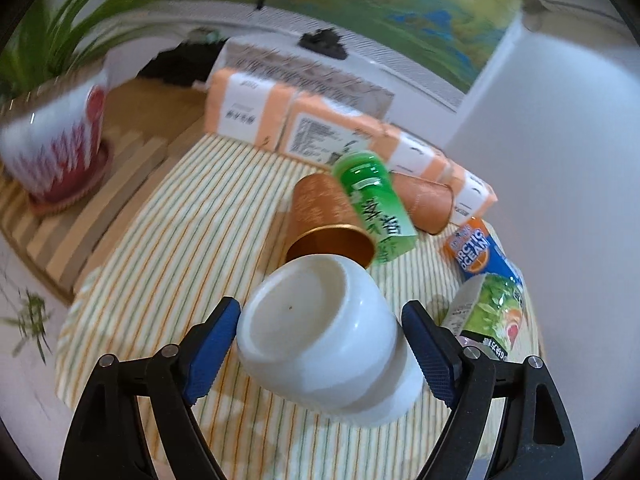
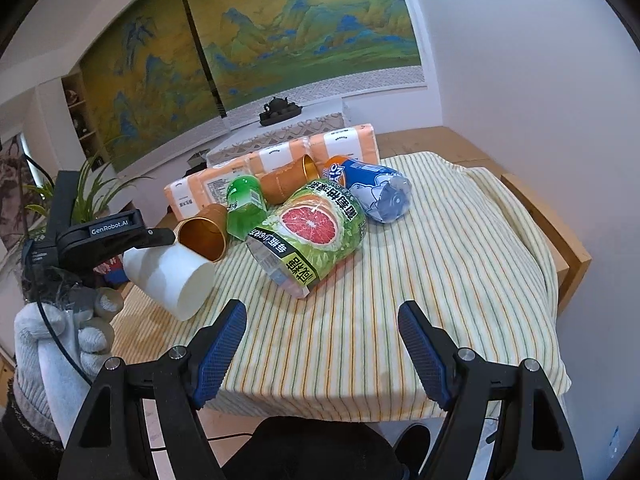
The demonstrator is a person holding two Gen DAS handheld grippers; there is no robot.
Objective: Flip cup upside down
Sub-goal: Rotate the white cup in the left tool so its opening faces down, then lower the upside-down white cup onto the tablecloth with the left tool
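Observation:
A white ceramic cup sits between the blue pads of my left gripper, its base turned toward the camera and its mouth toward the striped cloth. The pads stand wide and whether they touch the cup's sides is unclear. In the right wrist view the cup is tilted in the air above the cloth's left edge, under the left gripper's black body. My right gripper is open and empty above the near edge of the cloth.
Lying on the cloth behind the cup: two copper cups, a green bottle, a grapefruit-label bottle, a blue Arctic Ocean bottle and orange tissue packs. A potted plant stands left. The wall is right.

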